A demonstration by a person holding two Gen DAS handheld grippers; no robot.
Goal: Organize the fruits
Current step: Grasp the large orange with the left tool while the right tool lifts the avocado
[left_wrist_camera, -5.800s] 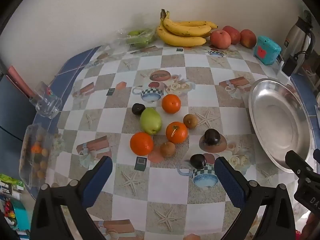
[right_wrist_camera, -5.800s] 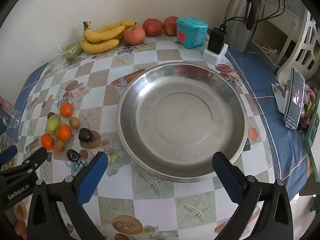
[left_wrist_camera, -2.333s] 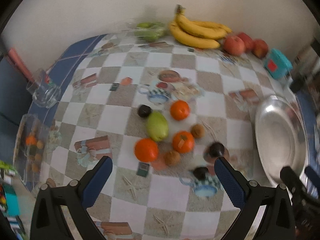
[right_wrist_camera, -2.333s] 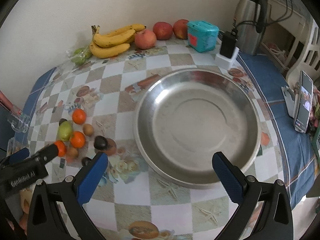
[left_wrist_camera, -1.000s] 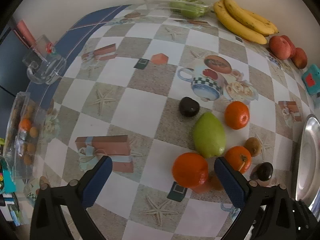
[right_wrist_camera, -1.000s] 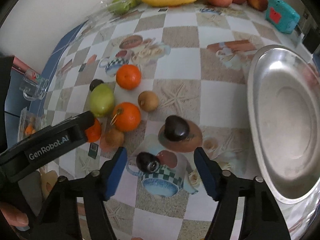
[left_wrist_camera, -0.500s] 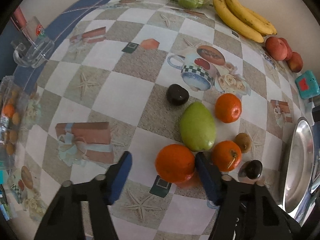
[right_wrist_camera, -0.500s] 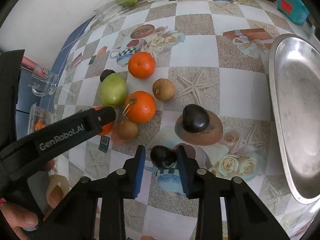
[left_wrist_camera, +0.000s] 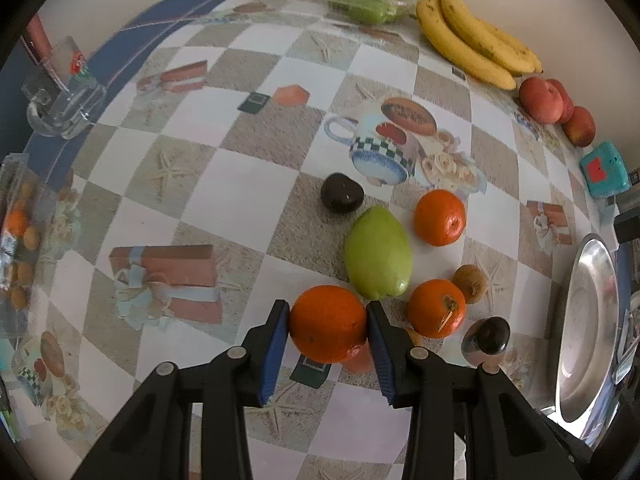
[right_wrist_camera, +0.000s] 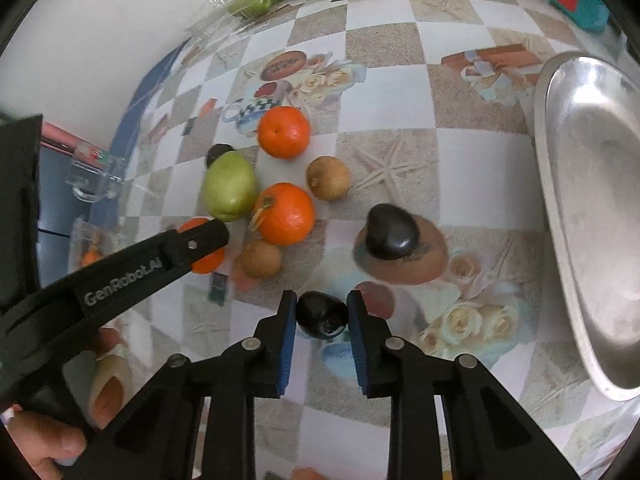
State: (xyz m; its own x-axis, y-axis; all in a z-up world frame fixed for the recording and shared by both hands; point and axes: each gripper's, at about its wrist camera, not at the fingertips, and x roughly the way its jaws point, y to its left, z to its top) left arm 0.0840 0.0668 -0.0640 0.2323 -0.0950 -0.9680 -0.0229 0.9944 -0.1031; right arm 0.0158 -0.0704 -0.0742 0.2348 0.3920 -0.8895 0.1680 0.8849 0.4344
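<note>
My left gripper (left_wrist_camera: pixel 327 320) is shut on an orange (left_wrist_camera: pixel 328 323) that rests on the table; its blue pads press both sides. My right gripper (right_wrist_camera: pixel 322 314) is shut on a small dark avocado (right_wrist_camera: pixel 321 315) low over the cloth. Beside the orange lie a green mango (left_wrist_camera: pixel 378 258), two more oranges (left_wrist_camera: pixel 437 307) (left_wrist_camera: pixel 439 217), a kiwi (left_wrist_camera: pixel 470 283) and two dark avocados (left_wrist_camera: pixel 342 199) (left_wrist_camera: pixel 492 335). The steel basin (right_wrist_camera: pixel 592 216) lies at the right, also at the right edge of the left wrist view (left_wrist_camera: pixel 588 332). The left gripper's arm (right_wrist_camera: pixel 120 268) crosses the right wrist view.
Bananas (left_wrist_camera: pixel 476 50), red apples (left_wrist_camera: pixel 554 106), a bag of green fruit (left_wrist_camera: pixel 362 2) and a teal box (left_wrist_camera: pixel 604 174) line the far wall. A glass mug (left_wrist_camera: pixel 60 100) and a plastic box of small fruit (left_wrist_camera: pixel 18 232) sit at the left table edge.
Both grippers dropped toward the fruit pile and closed: the left onto the near orange, the right onto the small dark avocado. Both were wide open a second ago.
</note>
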